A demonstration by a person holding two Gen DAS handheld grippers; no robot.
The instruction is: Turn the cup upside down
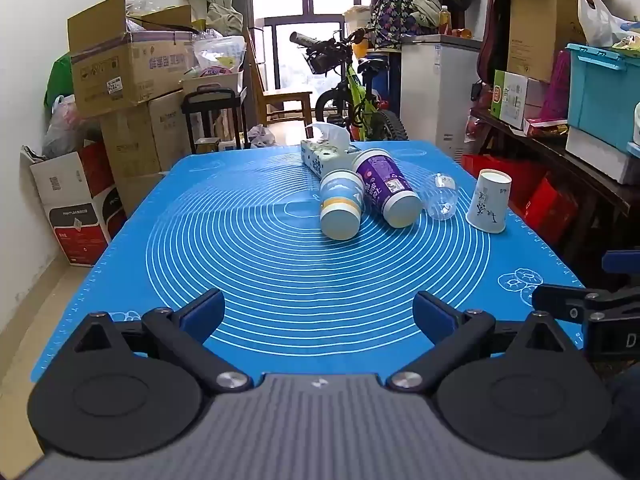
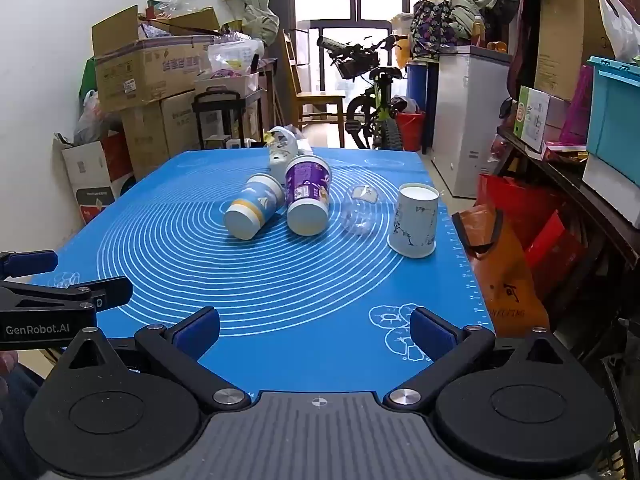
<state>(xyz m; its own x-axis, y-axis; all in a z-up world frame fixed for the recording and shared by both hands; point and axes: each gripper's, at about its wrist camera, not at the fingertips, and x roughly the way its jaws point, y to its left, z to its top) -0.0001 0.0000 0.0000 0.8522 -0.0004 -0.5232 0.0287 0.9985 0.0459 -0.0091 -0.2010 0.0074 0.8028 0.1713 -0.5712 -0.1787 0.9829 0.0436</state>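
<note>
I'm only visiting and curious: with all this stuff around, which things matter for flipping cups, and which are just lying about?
For the job:
white paper cup, already upside down
blue-and-yellow cup, on its side
purple cup, on its side
clear plastic cup, on its side

Just lying about:
tissue box
bicycle
cardboard boxes

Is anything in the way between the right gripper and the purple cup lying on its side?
Nothing visible. Bare blue mat runs from the open right gripper up to the purple cup; the blue cup touches its left side.

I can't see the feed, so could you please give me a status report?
Both grippers open, empty. White cup already inverted; three cups lie sideways. Nothing blocking.
</note>
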